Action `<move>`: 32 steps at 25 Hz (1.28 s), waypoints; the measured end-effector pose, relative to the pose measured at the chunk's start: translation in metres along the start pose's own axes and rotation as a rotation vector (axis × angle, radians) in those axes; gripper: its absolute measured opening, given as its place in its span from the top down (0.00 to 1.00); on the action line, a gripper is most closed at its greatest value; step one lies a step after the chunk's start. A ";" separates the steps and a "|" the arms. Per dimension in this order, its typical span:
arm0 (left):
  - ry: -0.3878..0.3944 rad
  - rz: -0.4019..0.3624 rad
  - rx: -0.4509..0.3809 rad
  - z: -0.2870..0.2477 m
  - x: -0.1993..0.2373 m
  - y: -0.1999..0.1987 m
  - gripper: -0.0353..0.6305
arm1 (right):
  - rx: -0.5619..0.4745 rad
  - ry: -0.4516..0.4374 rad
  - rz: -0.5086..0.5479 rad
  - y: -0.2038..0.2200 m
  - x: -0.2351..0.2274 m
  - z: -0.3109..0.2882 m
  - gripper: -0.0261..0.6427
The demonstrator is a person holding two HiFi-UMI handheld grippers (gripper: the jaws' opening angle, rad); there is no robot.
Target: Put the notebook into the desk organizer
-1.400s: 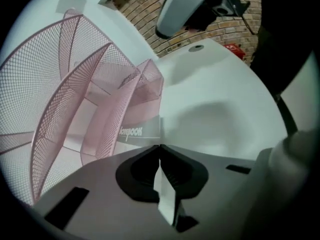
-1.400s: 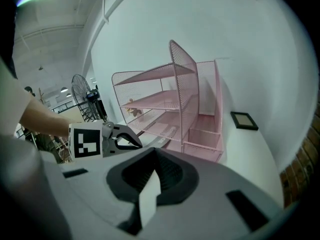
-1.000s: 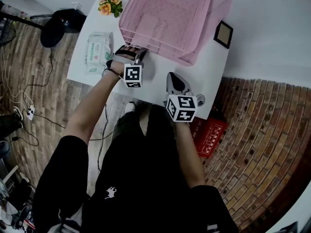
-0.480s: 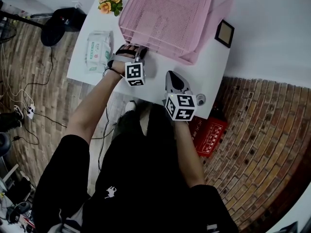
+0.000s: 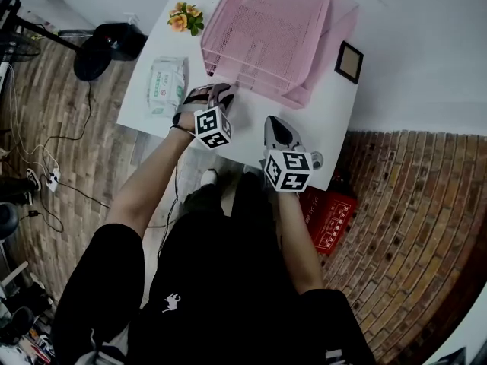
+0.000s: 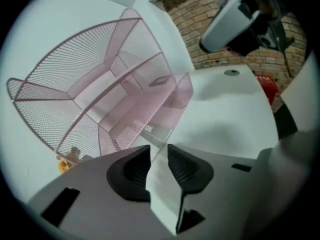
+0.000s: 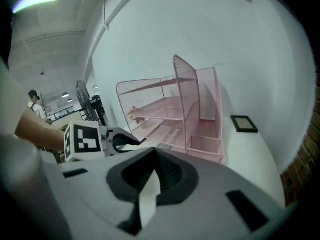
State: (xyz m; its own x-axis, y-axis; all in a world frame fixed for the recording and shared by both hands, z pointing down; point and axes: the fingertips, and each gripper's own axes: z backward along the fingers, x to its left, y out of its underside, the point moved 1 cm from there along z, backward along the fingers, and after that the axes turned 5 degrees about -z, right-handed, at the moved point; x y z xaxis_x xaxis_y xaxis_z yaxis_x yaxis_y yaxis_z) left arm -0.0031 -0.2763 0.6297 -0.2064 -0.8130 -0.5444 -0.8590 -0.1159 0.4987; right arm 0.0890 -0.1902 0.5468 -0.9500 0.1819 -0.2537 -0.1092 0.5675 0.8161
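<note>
Release step is judged in hand: left gripper (image 6: 159, 152) jaws are opening, nothing between them. Notebook (image 6: 150, 128) lies in the organizer's (image 6: 90, 49) lower tray. Right gripper (image 7: 155, 155) jaws are together, empty. Next, the left gripper should be drawn nearward, clear of the mesh.

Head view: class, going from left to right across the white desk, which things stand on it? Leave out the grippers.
Wipes pack → pink mesh desk organizer → small framed picture

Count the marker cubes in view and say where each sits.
2. One marker cube rides the left gripper, whose empty jaws are opening, before the pink desk organizer; the other rides the right gripper at the white table's near edge. None seems hidden.
</note>
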 end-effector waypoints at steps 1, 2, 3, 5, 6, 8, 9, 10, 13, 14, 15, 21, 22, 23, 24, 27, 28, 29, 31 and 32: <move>-0.006 0.034 -0.016 0.008 0.001 -0.003 0.81 | -0.009 -0.003 0.004 -0.003 0.002 0.003 0.96; -0.011 0.065 -0.031 0.017 0.002 -0.005 0.84 | -0.018 -0.005 0.007 -0.006 0.005 0.006 0.96; -0.015 0.092 -0.042 0.026 0.003 -0.007 0.88 | -0.027 -0.007 0.010 -0.008 0.008 0.009 0.96; -0.020 0.136 -0.058 0.043 0.001 -0.008 0.91 | -0.043 -0.008 0.015 -0.012 0.014 0.017 0.96; -0.021 0.160 -0.066 0.052 0.000 -0.009 0.92 | -0.051 -0.008 0.016 -0.013 0.017 0.022 0.96; -0.026 0.216 -0.085 0.070 0.000 -0.010 0.93 | -0.068 -0.005 0.016 -0.017 0.021 0.032 0.96; -0.031 0.244 -0.098 0.078 0.001 -0.011 0.94 | -0.078 0.000 0.016 -0.019 0.023 0.037 0.96; -0.036 0.272 -0.110 0.086 0.002 -0.012 0.94 | -0.089 0.005 0.017 -0.021 0.024 0.043 0.96; -0.054 0.346 -0.146 0.111 0.004 -0.013 0.94 | -0.121 0.015 0.023 -0.029 0.031 0.061 0.96; -0.060 0.367 -0.159 0.119 0.006 -0.013 0.94 | -0.131 0.017 0.024 -0.031 0.033 0.068 0.96; -0.067 0.389 -0.172 0.127 0.007 -0.015 0.94 | -0.140 0.016 0.027 -0.034 0.035 0.074 0.96; -0.137 0.513 -0.238 0.181 0.017 -0.028 0.94 | -0.197 -0.017 0.051 -0.049 0.048 0.113 0.96; -0.150 0.531 -0.249 0.189 0.017 -0.030 0.94 | -0.206 -0.029 0.061 -0.052 0.050 0.119 0.96; -0.161 0.548 -0.259 0.198 0.017 -0.033 0.94 | -0.214 -0.042 0.071 -0.055 0.052 0.126 0.96; -0.172 0.563 -0.269 0.208 0.015 -0.035 0.94 | -0.219 -0.056 0.083 -0.057 0.055 0.133 0.96; -0.211 0.588 -0.293 0.236 0.011 -0.044 0.94 | -0.230 -0.095 0.119 -0.062 0.059 0.153 0.96; -0.228 0.596 -0.298 0.244 0.009 -0.047 0.94 | -0.236 -0.103 0.123 -0.062 0.058 0.160 0.96; -0.248 0.607 -0.303 0.253 0.007 -0.050 0.94 | -0.243 -0.110 0.120 -0.062 0.057 0.168 0.96; -0.289 0.635 -0.315 0.271 0.001 -0.055 0.94 | -0.259 -0.120 0.105 -0.060 0.052 0.186 0.96; -0.309 0.653 -0.322 0.281 -0.002 -0.058 0.94 | -0.267 -0.125 0.098 -0.059 0.050 0.195 0.96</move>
State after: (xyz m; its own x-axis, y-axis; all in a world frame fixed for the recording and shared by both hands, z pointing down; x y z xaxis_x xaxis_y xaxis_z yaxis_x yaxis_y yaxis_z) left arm -0.0847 -0.1077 0.4123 -0.7834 -0.5838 -0.2132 -0.3508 0.1322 0.9271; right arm 0.1052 -0.0581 0.3849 -0.9184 0.3319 -0.2154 -0.1076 0.3143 0.9432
